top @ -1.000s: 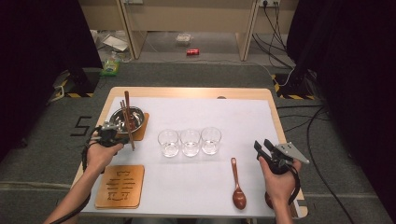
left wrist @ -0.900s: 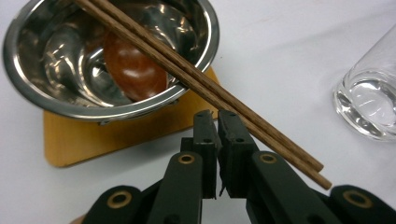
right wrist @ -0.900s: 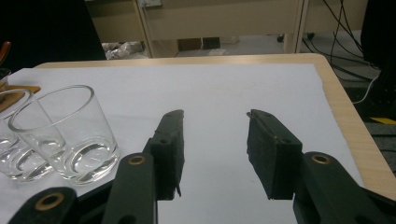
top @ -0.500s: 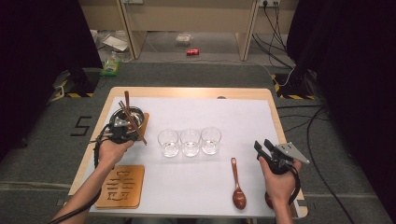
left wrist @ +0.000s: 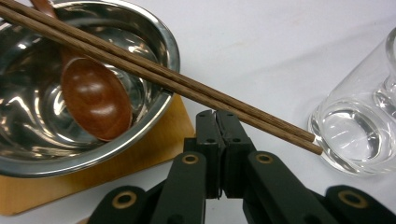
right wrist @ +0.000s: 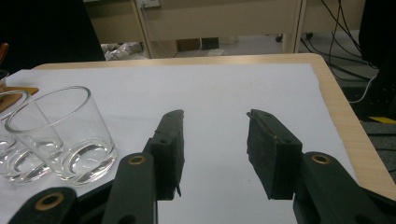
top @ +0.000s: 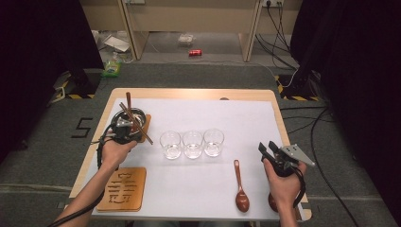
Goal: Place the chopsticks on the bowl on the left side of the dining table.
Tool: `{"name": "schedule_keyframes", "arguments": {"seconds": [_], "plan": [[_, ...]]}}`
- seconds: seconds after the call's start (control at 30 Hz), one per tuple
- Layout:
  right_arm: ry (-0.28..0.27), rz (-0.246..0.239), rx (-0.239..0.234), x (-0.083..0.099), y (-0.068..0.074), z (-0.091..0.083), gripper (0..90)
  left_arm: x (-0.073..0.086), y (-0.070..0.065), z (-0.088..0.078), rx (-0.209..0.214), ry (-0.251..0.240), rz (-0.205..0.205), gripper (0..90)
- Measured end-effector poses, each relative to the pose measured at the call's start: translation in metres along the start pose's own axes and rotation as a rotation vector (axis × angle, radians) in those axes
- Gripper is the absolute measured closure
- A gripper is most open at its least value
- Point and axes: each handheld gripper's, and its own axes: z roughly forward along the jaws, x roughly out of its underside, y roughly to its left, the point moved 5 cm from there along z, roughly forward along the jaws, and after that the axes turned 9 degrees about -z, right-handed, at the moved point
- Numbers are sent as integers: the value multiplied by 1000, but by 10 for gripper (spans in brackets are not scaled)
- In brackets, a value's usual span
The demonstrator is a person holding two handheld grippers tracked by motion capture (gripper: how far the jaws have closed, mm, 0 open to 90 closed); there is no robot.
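Note:
A steel bowl stands on a wooden coaster at the table's left. It holds a brown wooden spoon, and a pair of dark chopsticks lies across its rim, tips reaching toward a glass. My left gripper sits at the bowl's near edge; its jaws have just closed fully, with nothing between them, the chopsticks passing just beyond the tips. My right gripper is open and empty over the table's right side.
Three clear glasses stand in a row mid-table; the nearest shows in the right gripper view. A second wooden spoon lies near the front, left of my right hand. A bare wooden coaster sits front left.
My left hand has moved forward and right, up to the bowl's near edge under the chopsticks. The right hand has kept still.

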Motion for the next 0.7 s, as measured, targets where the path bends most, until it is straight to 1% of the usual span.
{"name": "schedule_keyframes", "arguments": {"seconds": [0.03,0.13,0.17,0.2,0.33,0.47,0.57,0.7], "plan": [[0,0,0,0,0,0,565,-2,2,-2,-1,-4,-9,891],[1,1,1,0,0,0,565,-8,9,-7,2,-10,-56,897],[1,1,1,0,0,0,565,-11,11,-8,-2,-13,-64,897],[1,0,1,0,0,0,565,-14,13,-8,-9,-19,-63,897],[4,-5,-2,1,1,1,565,-29,23,-5,-45,-58,-45,897],[6,-4,-1,2,0,2,565,-48,31,5,-93,-91,18,897],[4,-3,-3,2,1,2,565,-61,38,14,-127,-96,27,897],[3,-2,-5,2,2,2,565,-74,44,28,-161,-85,36,897]]}}
